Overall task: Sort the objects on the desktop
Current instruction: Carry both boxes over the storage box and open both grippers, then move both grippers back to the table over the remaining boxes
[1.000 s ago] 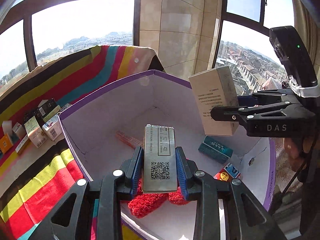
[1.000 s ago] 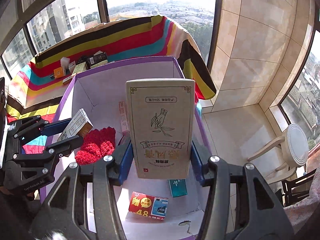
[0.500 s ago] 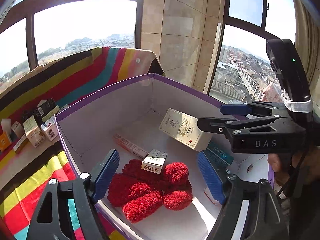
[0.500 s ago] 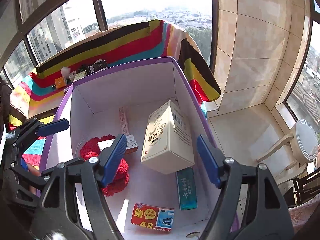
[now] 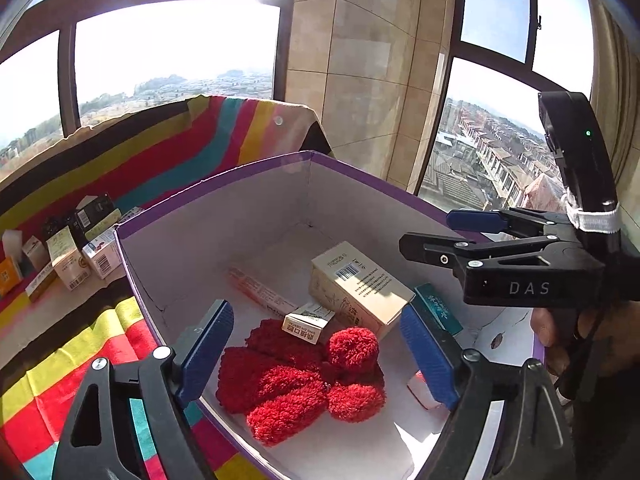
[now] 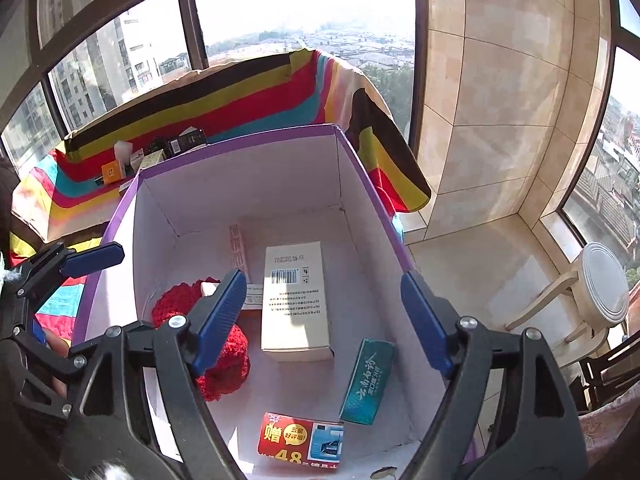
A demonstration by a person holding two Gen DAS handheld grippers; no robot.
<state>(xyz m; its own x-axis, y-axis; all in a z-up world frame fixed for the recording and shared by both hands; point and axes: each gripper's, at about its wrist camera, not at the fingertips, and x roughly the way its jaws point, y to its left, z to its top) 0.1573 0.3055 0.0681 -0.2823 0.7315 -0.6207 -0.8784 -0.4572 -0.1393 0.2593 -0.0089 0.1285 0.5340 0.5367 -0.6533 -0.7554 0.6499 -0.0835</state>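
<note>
A purple-rimmed white cardboard box holds sorted items. A large cream carton lies flat on its floor. A small white box rests on a red fluffy toy. A teal box, a red card and a long pink box also lie inside. My left gripper is open and empty above the box's near edge. My right gripper is open and empty above the box, and it shows in the left wrist view.
Several small boxes stand on the striped tablecloth left of the big box. Windows and a tiled pillar lie behind. A white plastic chair stands on the floor to the right.
Both grippers opened and let go. The small white box fell onto the red toy, and the cream carton dropped and settled flat on the box floor. Both grippers have lifted back slightly.
</note>
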